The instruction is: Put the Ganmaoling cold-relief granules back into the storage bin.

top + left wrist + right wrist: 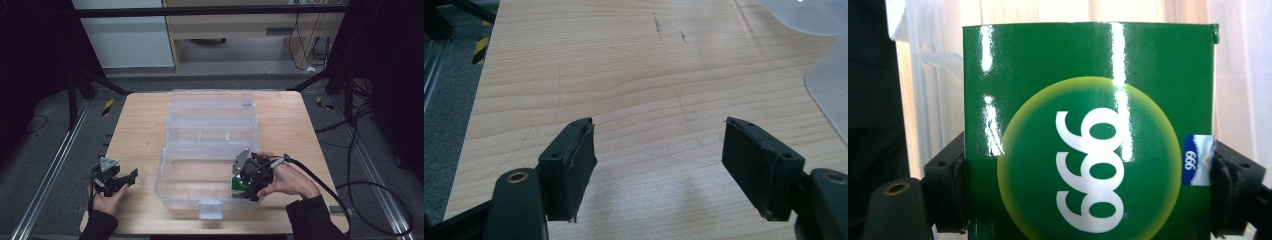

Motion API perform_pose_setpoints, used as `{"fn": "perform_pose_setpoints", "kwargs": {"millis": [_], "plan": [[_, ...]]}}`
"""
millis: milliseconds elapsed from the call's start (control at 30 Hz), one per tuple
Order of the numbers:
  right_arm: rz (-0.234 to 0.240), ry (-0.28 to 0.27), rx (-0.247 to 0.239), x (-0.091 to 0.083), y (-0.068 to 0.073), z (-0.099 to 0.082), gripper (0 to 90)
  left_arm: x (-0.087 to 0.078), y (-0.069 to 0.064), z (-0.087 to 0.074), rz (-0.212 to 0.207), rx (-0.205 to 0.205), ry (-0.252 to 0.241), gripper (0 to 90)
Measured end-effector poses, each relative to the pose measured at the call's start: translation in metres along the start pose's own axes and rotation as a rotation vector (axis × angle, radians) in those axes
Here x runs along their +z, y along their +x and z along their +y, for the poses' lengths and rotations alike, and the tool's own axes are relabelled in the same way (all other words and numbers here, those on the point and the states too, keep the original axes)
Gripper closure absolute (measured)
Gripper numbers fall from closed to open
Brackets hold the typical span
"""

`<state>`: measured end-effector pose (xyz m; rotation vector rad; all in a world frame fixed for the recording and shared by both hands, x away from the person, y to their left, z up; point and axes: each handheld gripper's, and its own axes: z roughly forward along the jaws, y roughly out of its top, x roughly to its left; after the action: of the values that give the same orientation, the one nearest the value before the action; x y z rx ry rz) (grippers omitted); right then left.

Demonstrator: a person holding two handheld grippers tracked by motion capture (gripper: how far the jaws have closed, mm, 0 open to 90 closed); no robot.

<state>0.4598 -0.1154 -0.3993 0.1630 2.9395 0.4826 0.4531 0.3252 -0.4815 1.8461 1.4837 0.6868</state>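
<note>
1. A light wooden table with a visible grain fills the middle of the high view; faint pencil-like arcs and small dark marks cross its top in the left gripper view.
2. Grey carpet floor surrounds the table on the left and right.
3. Silver metal rails run along the floor past the table's left and right edges.
4. Black-and-yellow striped tape lies on the floor just off both far corners.
5. A pale wooden cabinet stands beyond the far edge, beside a white panel.
6. Black cables trail over the floor at the right.
7. Dark curtains close off both sides.
</note>
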Motion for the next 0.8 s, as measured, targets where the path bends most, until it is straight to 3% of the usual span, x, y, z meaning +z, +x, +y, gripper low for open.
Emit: {"fn": "perform_pose_setpoints", "kwargs": {"millis": [400, 700, 800], "plan": [[0.005, 0.051, -0.007, 0.011, 0.000, 0.002, 13.3, 0.000, 0.000, 0.000, -0.001, 0.001, 0.001, 28.8], [-0.018, -0.006, 0.031, -0.007, -0.002, -0.002, 13.5, 0.000, 0.000, 0.000, -0.001, 0.002, 0.001, 28.8], [-0.046, -0.026, 0.080, -0.017, -0.003, -0.006, 12.3, 0.000, 0.000, 0.000, 0.000, 0.001, 0.001, 28.8]]}}
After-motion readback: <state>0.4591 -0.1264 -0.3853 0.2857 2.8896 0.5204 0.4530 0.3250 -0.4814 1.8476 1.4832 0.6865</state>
